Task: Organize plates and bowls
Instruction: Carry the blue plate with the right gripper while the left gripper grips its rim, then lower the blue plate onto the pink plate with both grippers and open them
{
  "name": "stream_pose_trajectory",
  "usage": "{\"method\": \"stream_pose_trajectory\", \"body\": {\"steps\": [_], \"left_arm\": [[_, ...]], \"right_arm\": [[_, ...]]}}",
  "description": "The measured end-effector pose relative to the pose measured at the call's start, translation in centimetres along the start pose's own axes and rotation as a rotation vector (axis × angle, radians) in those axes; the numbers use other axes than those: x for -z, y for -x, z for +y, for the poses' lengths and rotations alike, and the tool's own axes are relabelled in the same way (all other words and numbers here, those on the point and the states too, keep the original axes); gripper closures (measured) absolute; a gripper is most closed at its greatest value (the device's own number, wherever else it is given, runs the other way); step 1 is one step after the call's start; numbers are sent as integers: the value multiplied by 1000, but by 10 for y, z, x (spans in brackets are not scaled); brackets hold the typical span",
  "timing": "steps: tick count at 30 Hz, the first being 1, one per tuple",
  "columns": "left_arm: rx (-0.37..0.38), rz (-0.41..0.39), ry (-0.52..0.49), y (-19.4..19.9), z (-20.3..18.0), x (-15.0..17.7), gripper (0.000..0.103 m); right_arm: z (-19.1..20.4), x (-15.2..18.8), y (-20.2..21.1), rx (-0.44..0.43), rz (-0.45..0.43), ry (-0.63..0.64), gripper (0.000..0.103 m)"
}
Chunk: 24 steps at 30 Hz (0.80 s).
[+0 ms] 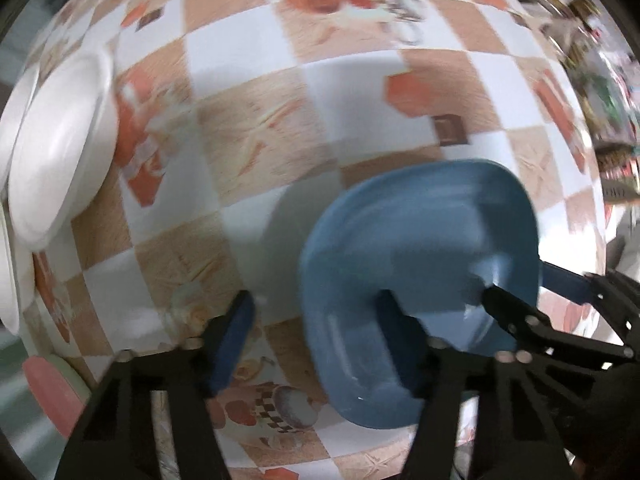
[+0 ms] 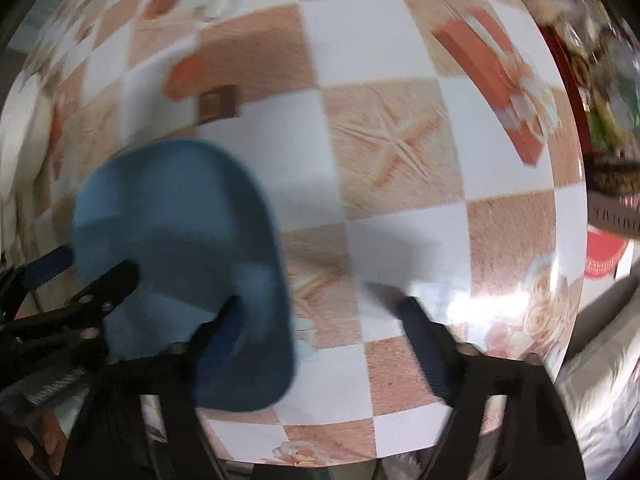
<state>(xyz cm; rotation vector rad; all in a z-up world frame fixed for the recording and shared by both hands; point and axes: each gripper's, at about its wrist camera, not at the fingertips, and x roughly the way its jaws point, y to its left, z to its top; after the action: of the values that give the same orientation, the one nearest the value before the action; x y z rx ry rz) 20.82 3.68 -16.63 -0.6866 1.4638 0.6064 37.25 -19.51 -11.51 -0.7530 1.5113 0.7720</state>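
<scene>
A blue plate (image 1: 420, 264) lies on the checkered tablecloth, tilted in the blurred view. My left gripper (image 1: 316, 336) is open, its right finger (image 1: 400, 332) over the plate's near part and its left finger (image 1: 232, 336) over the cloth. My right gripper shows in the left wrist view at the plate's right rim, one finger (image 1: 508, 312) above the plate and one below. In the right wrist view the same blue plate (image 2: 180, 248) sits at the left; my right gripper (image 2: 324, 328) is open, its left finger (image 2: 220, 332) over the plate. White plates (image 1: 60, 152) are stacked at the far left.
The round table's edge (image 2: 572, 240) curves along the right, with cluttered items (image 2: 608, 120) beyond it. A pink-rimmed dish (image 1: 48, 392) sits at the lower left. A red round object (image 2: 604, 256) lies off the table's right edge.
</scene>
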Motion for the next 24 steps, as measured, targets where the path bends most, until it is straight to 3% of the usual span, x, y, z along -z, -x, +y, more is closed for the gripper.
{"method": "stream_pose_trajectory", "body": {"steps": [1, 2, 4, 11, 19, 24], "left_arm": [[2, -5, -21, 2, -6, -1, 60], [-2, -9, -45, 3, -11, 0, 65], [0, -7, -50, 3, -12, -1, 67], [-42, 4, -55, 3, 14, 29, 70], [-78, 46, 46, -3, 73, 76, 70], [-89, 45, 80, -2, 85, 89, 70]], "right_arm": [[3, 0, 2, -4, -6, 7, 44], [5, 0, 3, -11, -12, 10, 53], [10, 0, 5, -65, -12, 9, 78], [36, 22, 2, -97, 45, 20, 79], [116, 55, -7, -140, 109, 140, 79], [158, 64, -12, -164, 145, 202, 79]]}}
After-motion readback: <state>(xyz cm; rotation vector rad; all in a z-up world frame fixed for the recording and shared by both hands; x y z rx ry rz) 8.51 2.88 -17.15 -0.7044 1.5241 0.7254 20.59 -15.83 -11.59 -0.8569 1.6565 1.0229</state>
